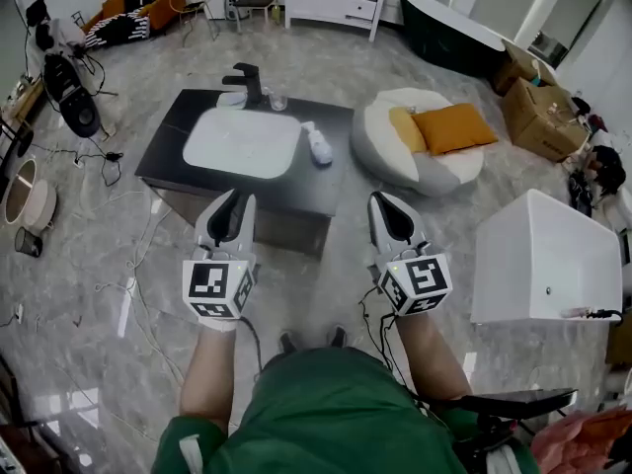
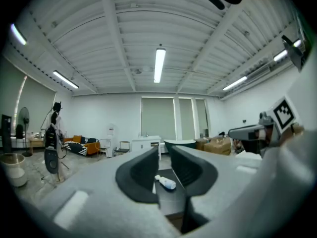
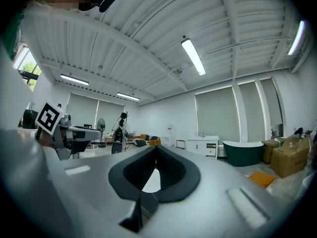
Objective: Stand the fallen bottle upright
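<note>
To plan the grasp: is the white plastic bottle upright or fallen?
Fallen: the white plastic bottle lies sideways on the dark countertop.

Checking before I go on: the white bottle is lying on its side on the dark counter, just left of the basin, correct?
Not quite. The bottle is lying on its side on the dark counter, but it is just right of the basin, not left. The head view shows this.

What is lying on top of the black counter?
A white basin, a black faucet, a small glass and the fallen bottle, right of the basin. The left tongs cover part of the near counter edge.
</note>
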